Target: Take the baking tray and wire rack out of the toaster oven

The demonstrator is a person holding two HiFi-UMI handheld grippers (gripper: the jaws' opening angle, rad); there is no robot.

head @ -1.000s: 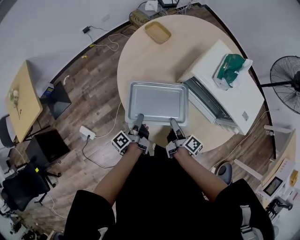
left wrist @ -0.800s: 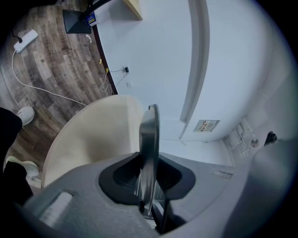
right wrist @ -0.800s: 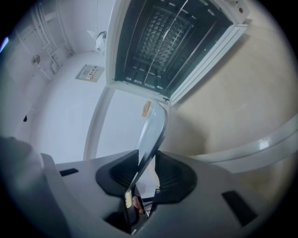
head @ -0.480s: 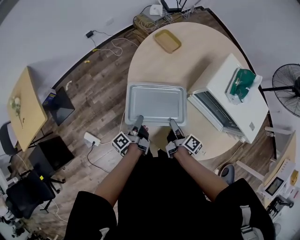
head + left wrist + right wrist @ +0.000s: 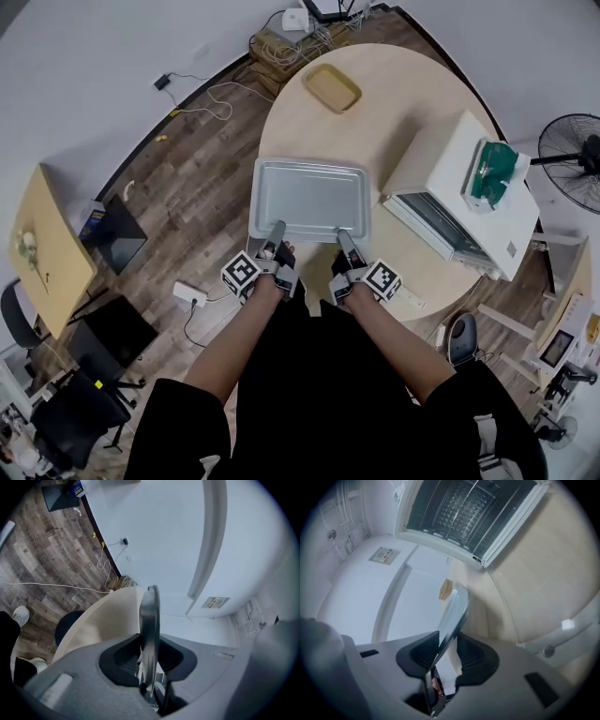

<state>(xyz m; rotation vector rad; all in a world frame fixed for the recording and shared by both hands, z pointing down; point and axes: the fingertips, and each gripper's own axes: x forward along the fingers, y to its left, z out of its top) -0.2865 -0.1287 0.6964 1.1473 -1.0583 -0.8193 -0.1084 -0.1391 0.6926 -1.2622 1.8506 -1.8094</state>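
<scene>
Head view: toaster oven (image 5: pixel 441 161) carries a small label (image 5: pixel 512 249), too tiny to read.

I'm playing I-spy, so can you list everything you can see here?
baking tray: one, silver, at the table's near edge
table: one, light wood, round, centre
toaster oven: one, white, table's right side, door open
wire rack: one, grey, inside the oven
cloth: one, green, on the oven
small dish: one, tan, table's far side
fan: one, black, far right
left tool: one, grey, shut on tray's near rim
right tool: one, grey, shut on tray's near rim
</scene>
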